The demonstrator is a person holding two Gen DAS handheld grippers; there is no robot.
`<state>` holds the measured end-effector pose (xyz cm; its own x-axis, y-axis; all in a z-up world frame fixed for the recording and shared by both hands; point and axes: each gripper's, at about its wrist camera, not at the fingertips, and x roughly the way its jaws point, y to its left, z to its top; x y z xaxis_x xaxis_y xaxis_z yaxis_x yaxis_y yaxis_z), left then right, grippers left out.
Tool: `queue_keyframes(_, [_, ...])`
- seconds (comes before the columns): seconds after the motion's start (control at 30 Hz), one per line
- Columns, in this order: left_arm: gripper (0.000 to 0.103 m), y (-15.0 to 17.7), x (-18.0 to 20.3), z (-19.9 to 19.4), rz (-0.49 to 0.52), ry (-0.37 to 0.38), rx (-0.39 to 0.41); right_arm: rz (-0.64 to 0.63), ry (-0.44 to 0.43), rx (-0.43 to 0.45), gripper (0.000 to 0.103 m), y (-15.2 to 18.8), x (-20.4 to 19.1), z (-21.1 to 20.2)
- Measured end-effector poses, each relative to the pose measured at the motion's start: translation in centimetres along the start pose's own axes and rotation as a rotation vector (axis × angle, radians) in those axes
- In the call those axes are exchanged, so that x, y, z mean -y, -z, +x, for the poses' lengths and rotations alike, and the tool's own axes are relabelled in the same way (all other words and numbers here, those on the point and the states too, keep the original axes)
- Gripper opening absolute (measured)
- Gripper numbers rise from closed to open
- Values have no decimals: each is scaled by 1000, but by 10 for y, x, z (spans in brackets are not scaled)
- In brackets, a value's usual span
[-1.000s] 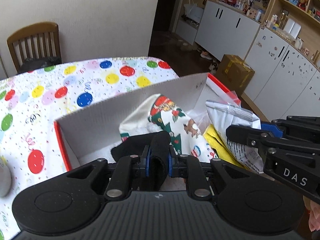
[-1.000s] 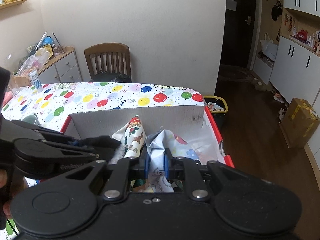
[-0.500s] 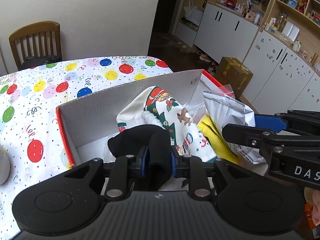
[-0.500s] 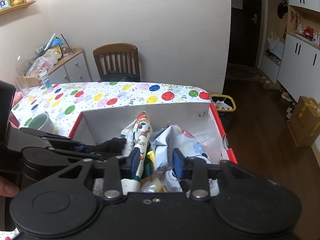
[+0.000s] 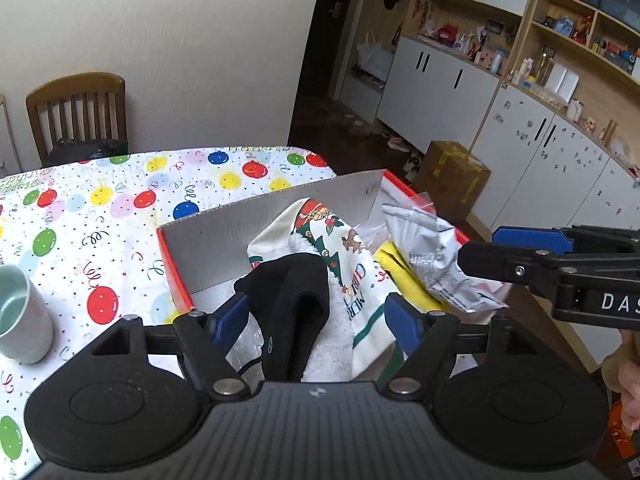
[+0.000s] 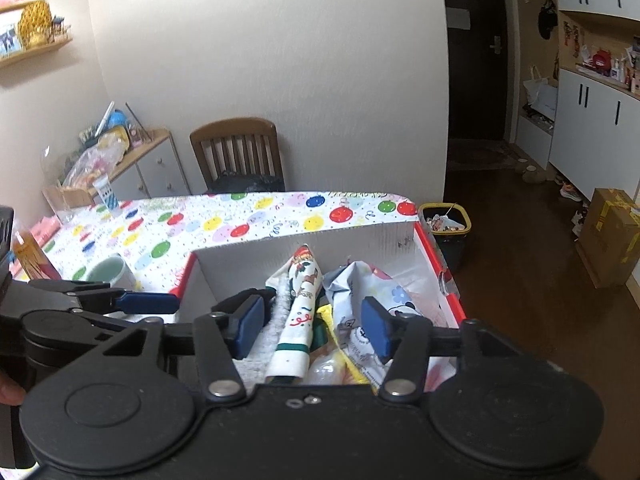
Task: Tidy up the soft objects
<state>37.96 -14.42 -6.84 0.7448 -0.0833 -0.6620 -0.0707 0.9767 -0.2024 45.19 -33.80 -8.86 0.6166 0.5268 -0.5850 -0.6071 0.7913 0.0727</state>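
Red-rimmed box (image 5: 173,268) on our desk (image 5: 120,216): black sock (image 5: 296,304) at 9 o'clock, Christmas stocking (image 5: 332,248) centre, printed pouch (image 5: 432,256) at 3 o'clock. Left gripper (image 5: 316,320) spread around the sock; right gripper (image 6: 312,324) spread, holding nothing.

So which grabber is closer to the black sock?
Left. The left gripper is open right around the black sock in the box. The right gripper, also open, is off to the sock's right, over the white printed bag.
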Motion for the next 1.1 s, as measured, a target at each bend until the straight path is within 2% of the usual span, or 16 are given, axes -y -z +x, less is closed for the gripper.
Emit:
queue_keyframes(0.23, [75, 2, -5, -39, 15, 26, 48, 33, -2, 64, 66, 3, -11, -33])
queue_keyframes(0.37, [75, 5, -5, -61, 43, 19, 75, 50, 0, 105, 76, 5, -21, -50])
queue_keyframes(0.47, [81, 9, -8, -76, 48, 37, 85, 43, 17, 139, 81, 9, -32, -62])
queue_keyframes(0.57, [82, 13, -11, -90, 48, 53, 101, 49, 26, 167, 85, 14, -43, -73])
queue_keyframes(0.77, [85, 21, -17, -112, 32, 69, 123, 33, 102, 233, 96, 26, -66, -90])
queue_keyframes(0.87, [95, 24, -20, -121, 27, 87, 141, 27, 137, 255, 101, 34, -77, -95])
queue_keyframes(0.93, [98, 28, -20, -128, 34, 93, 161, 25, 153, 266, 102, 39, -84, -97])
queue_keyframes(1.1, [100, 33, -19, -141, 60, 107, 200, 61, 172, 271, 103, 48, -91, -100])
